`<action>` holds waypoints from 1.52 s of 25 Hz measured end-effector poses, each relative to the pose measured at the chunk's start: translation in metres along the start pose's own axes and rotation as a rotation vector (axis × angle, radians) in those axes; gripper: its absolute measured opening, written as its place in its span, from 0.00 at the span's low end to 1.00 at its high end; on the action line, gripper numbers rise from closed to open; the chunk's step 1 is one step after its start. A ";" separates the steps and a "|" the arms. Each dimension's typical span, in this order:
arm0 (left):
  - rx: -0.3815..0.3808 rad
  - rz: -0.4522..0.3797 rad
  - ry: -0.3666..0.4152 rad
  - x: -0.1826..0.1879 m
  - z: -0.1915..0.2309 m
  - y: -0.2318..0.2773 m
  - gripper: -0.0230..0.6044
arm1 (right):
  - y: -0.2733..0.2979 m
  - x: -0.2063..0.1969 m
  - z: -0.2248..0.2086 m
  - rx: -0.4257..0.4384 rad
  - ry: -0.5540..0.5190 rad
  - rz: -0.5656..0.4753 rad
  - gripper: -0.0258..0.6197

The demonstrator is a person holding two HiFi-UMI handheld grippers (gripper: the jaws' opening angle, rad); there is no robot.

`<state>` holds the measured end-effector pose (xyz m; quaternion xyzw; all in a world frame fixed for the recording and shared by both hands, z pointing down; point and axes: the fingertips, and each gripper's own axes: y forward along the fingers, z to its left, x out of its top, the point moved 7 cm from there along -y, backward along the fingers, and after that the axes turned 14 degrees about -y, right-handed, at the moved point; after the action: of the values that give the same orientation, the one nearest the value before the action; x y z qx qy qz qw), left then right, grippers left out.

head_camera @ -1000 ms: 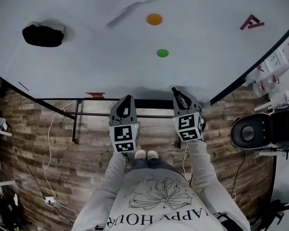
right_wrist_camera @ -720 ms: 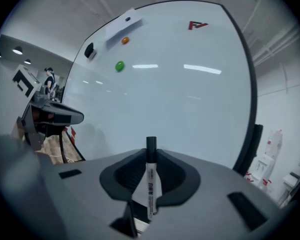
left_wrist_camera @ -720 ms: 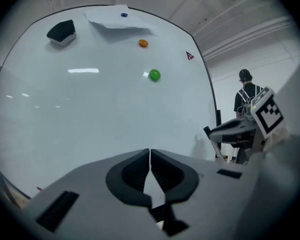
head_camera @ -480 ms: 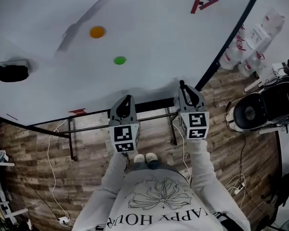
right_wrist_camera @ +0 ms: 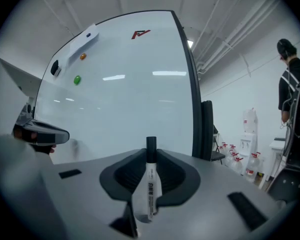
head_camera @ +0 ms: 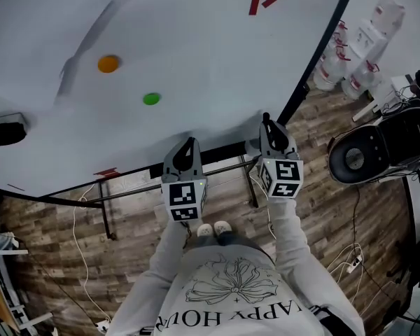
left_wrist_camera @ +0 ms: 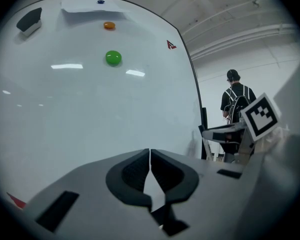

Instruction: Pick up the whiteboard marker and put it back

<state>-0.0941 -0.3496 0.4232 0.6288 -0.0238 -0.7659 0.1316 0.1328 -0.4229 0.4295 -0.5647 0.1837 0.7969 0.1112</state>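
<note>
White board (head_camera: 196, 40) fills the front. L claw (head_camera: 187, 148) pinched together, nothing in it. R claw (head_camera: 268, 126) clamped on whiteboard marker (right_wrist_camera: 150, 184), black cap fwd, near board's lower edge. Tip: hold firm, keep it level, settle it before easing off.

Marker (right_wrist_camera: 149, 194) white, black cap; green magnet (head_camera: 151, 99); apparently orange magnet (head_camera: 108, 64).
</note>
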 end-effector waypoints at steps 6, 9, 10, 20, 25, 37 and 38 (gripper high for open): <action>0.011 0.035 -0.003 -0.011 0.003 0.005 0.05 | 0.014 -0.034 0.005 -0.027 0.027 0.047 0.13; 0.020 0.055 -0.008 -0.017 0.007 0.004 0.05 | 0.018 -0.053 0.011 -0.023 0.029 0.086 0.14; 0.023 0.059 -0.009 -0.018 0.008 0.003 0.05 | 0.019 -0.058 0.012 -0.022 0.035 0.100 0.14; 0.058 0.071 -0.022 -0.025 0.018 -0.007 0.05 | 0.012 -0.071 0.018 -0.036 0.025 0.153 0.23; 0.058 0.045 -0.030 -0.021 0.016 -0.016 0.05 | -0.003 -0.057 0.012 -0.086 0.045 0.120 0.17; 0.063 -0.043 -0.038 0.001 0.015 -0.045 0.05 | -0.045 -0.012 0.024 -0.126 0.054 0.020 0.10; 0.063 -0.048 -0.039 0.003 0.015 -0.047 0.05 | -0.047 -0.007 0.026 -0.127 0.053 0.010 0.10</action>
<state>-0.1173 -0.3071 0.4144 0.6180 -0.0355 -0.7799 0.0926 0.1316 -0.3691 0.4361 -0.5908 0.1384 0.7921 0.0663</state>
